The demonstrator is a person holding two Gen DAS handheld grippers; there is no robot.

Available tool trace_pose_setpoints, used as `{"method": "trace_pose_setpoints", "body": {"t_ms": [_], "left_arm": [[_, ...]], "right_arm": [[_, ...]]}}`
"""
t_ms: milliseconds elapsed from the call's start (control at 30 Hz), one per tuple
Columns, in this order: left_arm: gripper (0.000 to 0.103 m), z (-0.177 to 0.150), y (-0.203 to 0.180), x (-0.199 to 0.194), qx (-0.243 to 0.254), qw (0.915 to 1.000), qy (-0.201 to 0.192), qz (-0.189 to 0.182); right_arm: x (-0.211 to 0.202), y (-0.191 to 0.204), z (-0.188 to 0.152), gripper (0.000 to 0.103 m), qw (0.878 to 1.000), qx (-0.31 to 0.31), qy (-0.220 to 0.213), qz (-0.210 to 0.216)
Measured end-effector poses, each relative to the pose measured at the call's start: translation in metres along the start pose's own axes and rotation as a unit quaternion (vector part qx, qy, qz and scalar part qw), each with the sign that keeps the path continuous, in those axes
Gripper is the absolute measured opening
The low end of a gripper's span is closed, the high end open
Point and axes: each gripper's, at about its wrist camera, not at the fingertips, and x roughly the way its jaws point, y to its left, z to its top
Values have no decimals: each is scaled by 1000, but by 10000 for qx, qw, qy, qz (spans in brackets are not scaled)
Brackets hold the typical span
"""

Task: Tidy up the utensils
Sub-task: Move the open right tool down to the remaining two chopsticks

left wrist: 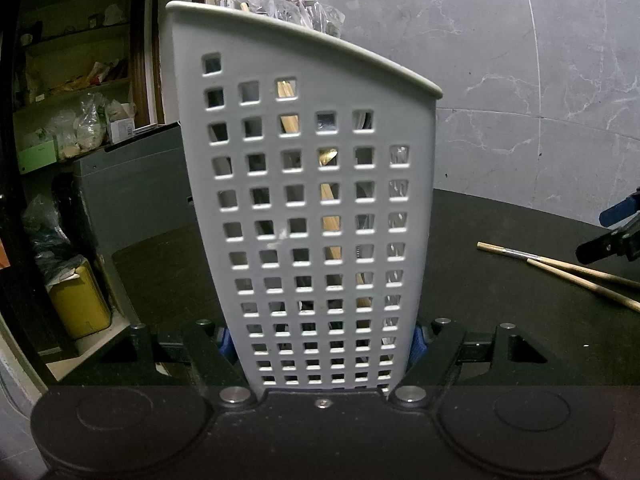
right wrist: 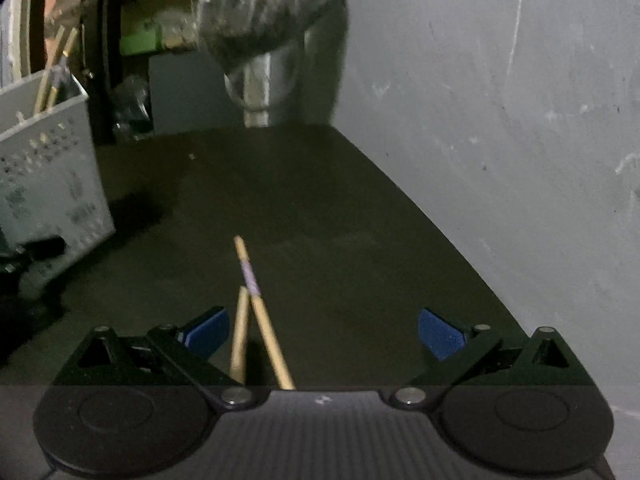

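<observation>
A tall white perforated utensil holder (left wrist: 320,216) stands on the dark table, and my left gripper (left wrist: 320,340) is shut on its lower sides, blue pads pressing both walls. Wooden sticks and plastic-wrapped items show inside it. The same utensil holder (right wrist: 48,176) appears at the left of the right wrist view with chopsticks poking out. Two wooden chopsticks (right wrist: 256,320) lie crossed on the table, one with a silver band; these chopsticks (left wrist: 560,272) also show at the right of the left wrist view. My right gripper (right wrist: 324,332) hovers open over them, its pads apart from the wood.
A grey marbled wall (right wrist: 500,120) borders the table at the back and right. A crinkled plastic bag (right wrist: 268,12) hangs over a white pipe at the far end. Cluttered shelves (left wrist: 76,92), a grey cabinet (left wrist: 132,184) and a yellow canister (left wrist: 80,304) stand left of the table.
</observation>
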Motion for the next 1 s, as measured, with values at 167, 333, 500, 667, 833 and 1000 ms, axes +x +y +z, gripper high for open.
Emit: {"method": "trace_pose_setpoints", "body": {"t_ms": [167, 333, 500, 667, 833, 1000], "left_arm": [[75, 0, 0, 0, -2, 10000, 2, 0], [75, 0, 0, 0, 0, 10000, 2, 1], [75, 0, 0, 0, 1, 10000, 4, 1], [75, 0, -1, 0, -9, 10000, 3, 4], [75, 0, 0, -1, -17, 10000, -7, 4], [75, 0, -1, -1, -18, 10000, -6, 5]], "right_arm": [[6, -5, -5, 103, 9998, -28, 187, -62], [9, -6, -9, 100, 9993, -158, 328, 30], [9, -4, -9, 83, 9989, -155, 390, 227], [8, -9, -5, 39, 9972, 27, 452, 589], [-3, -9, -8, 11, 9967, 55, 569, 572], [-26, -7, -24, 8, 9958, 116, 699, 581]]}}
